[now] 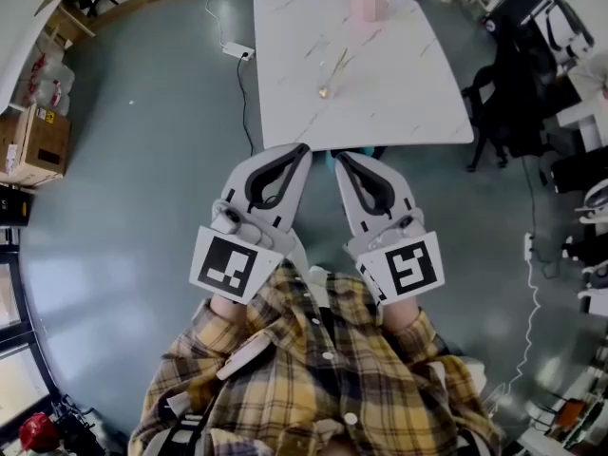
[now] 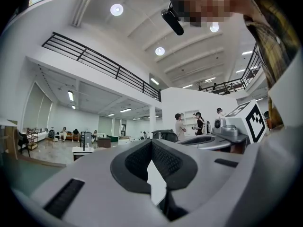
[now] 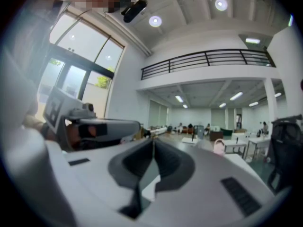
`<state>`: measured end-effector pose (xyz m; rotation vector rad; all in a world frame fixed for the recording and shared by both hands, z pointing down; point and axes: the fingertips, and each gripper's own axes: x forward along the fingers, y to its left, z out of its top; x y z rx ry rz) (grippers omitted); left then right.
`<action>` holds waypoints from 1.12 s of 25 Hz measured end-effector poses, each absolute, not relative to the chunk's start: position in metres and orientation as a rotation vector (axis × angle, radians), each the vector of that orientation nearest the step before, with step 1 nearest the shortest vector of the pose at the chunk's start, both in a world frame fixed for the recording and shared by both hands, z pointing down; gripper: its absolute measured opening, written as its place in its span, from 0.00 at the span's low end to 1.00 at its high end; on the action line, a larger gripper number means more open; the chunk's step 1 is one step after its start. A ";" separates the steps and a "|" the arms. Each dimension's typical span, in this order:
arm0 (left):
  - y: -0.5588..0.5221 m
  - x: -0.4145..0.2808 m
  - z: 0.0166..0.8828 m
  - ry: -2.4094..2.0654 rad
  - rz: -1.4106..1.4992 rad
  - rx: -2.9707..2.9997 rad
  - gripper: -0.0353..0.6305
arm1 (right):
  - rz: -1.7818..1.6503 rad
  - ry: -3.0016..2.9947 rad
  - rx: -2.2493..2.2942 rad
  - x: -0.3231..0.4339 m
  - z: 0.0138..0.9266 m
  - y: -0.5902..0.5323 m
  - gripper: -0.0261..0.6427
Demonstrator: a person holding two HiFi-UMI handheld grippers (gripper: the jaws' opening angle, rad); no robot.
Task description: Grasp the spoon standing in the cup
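Left gripper (image 1: 300,150) and right gripper (image 1: 339,158): both pairs of jaws are closed tip to tip with nothing between them. The two tools are held side by side close to the person's chest, short of the near edge of the white marble-pattern square table (image 1: 408,84). This reads as a ready posture, not an approach.

The slim gold metal spoon (image 1: 332,72) lies flat on the tabletop ahead of both tips. It is not standing in the pale pink cup (image 1: 370,6), which sits well beyond it at the far edge. The chosen gripper would have to open its jaws before reaching forward.
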<state>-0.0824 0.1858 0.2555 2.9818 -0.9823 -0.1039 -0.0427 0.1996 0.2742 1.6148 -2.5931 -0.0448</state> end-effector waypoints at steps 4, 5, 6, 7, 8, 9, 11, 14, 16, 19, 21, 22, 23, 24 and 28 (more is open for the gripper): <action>0.139 -0.089 0.255 -0.941 -0.107 2.998 0.08 | -0.047 -2.576 1.642 -0.052 0.274 0.153 0.09; 0.129 -0.090 0.255 -0.928 -0.107 3.004 0.08 | -0.046 -2.571 1.651 -0.053 0.274 0.143 0.09; 0.119 -0.090 0.255 -0.914 -0.106 3.009 0.08 | -0.045 -2.564 1.661 -0.054 0.274 0.133 0.09; 0.110 -0.090 0.255 -0.899 -0.105 3.013 0.08 | -0.043 -2.556 1.673 -0.054 0.274 0.124 0.09; 0.101 -0.090 0.255 -0.884 -0.103 3.016 0.08 | -0.039 -2.546 1.687 -0.053 0.274 0.116 0.09; 0.094 -0.089 0.256 -0.868 -0.101 3.019 0.08 | -0.033 -2.536 1.702 -0.052 0.274 0.109 0.09; 0.082 -0.089 0.259 -0.833 -0.093 3.025 0.08 | -0.022 -2.511 1.731 -0.050 0.276 0.098 0.09; 0.069 -0.086 0.263 -0.786 -0.085 3.032 0.08 | -0.006 -2.469 1.776 -0.042 0.280 0.087 0.09; 0.063 -0.084 0.266 -0.764 -0.080 3.029 0.08 | 0.012 -2.444 1.806 -0.035 0.283 0.081 0.09; 0.057 -0.083 0.272 -0.726 -0.065 3.015 0.08 | 0.041 -2.405 1.850 -0.026 0.286 0.078 0.09; 0.055 -0.081 0.276 -0.702 -0.060 3.006 0.08 | 0.048 -2.383 1.867 -0.021 0.287 0.077 0.09; 0.053 -0.079 0.278 -0.694 -0.059 3.001 0.08 | 0.052 -2.374 1.873 -0.019 0.288 0.075 0.09; 0.050 -0.077 0.280 -0.689 -0.058 2.996 0.08 | 0.057 -2.366 1.877 -0.016 0.290 0.074 0.09; 0.048 -0.075 0.282 -0.687 -0.055 2.990 0.08 | 0.061 -2.361 1.880 -0.014 0.291 0.072 0.09; 0.037 -0.063 0.287 -0.696 -0.037 2.978 0.08 | 0.078 -2.361 1.868 -0.001 0.293 0.062 0.09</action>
